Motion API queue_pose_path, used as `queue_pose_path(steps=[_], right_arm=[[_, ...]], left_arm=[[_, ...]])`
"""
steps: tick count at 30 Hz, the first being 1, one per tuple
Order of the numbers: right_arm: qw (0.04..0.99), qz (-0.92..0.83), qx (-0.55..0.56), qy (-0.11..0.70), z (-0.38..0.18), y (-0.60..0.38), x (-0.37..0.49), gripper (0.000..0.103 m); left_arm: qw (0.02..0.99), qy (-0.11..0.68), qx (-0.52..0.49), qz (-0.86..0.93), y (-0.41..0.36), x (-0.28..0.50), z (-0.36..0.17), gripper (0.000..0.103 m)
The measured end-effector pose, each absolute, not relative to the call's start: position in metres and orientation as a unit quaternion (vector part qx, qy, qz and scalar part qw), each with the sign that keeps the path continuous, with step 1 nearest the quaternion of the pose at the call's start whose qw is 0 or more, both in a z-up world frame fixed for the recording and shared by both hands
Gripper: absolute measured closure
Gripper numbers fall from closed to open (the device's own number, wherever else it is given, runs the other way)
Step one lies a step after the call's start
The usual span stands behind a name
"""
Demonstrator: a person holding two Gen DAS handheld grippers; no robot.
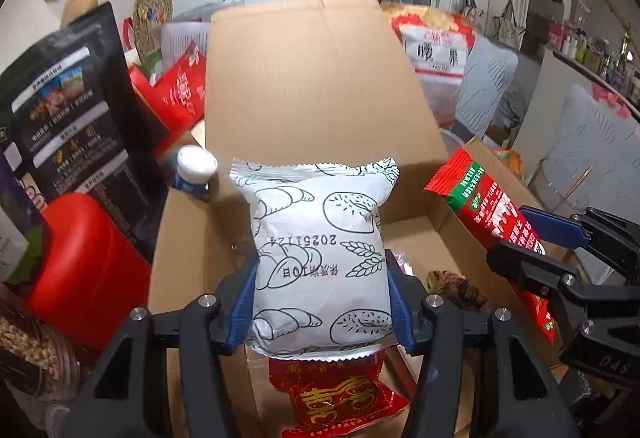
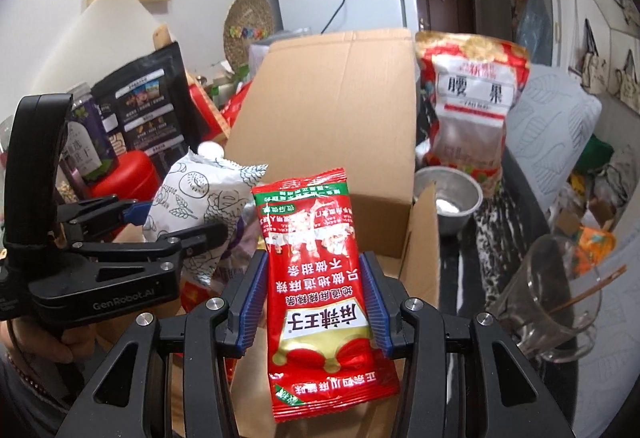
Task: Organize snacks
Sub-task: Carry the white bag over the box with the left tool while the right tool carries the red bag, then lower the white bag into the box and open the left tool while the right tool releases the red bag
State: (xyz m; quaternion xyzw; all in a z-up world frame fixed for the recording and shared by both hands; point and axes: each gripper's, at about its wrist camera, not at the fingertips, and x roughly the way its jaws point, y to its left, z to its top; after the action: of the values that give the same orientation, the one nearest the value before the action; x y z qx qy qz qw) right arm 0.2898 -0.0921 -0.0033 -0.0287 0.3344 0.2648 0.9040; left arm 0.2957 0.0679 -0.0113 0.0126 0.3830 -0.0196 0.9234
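Note:
My left gripper [image 1: 322, 302] is shut on a white bread packet [image 1: 320, 238] printed with bread drawings, held upright over the open cardboard box [image 1: 304, 86]. My right gripper [image 2: 314, 298] is shut on a red spicy-strip packet [image 2: 316, 278], also above the box [image 2: 332, 110]. In the left wrist view the right gripper [image 1: 520, 242] and its red packet [image 1: 484, 210] hang over the box's right wall. In the right wrist view the left gripper [image 2: 176, 222] and the white packet [image 2: 200, 206] are at the left. A red wrapped snack [image 1: 340, 398] and a brown one [image 1: 456, 286] lie inside the box.
A black pouch [image 1: 68, 106], a red tub [image 1: 88, 262] and a white-capped bottle [image 1: 196, 174] crowd the box's left side. A cashew bag [image 2: 472, 106], a steel bowl [image 2: 448, 198] and a glass cup [image 2: 548, 298] stand to its right. A fridge [image 2: 348, 2] is behind.

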Motion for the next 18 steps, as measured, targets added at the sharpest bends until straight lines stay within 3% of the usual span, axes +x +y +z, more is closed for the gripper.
queue_pose_path(steps=[18], right_arm=[[0.9, 0.225, -0.064, 0.368, -0.021, -0.085, 0.287, 0.057]], left_arm=[[0.902, 0.429, 0.047, -0.002, 0.056, 0.306, -0.034, 0.043]])
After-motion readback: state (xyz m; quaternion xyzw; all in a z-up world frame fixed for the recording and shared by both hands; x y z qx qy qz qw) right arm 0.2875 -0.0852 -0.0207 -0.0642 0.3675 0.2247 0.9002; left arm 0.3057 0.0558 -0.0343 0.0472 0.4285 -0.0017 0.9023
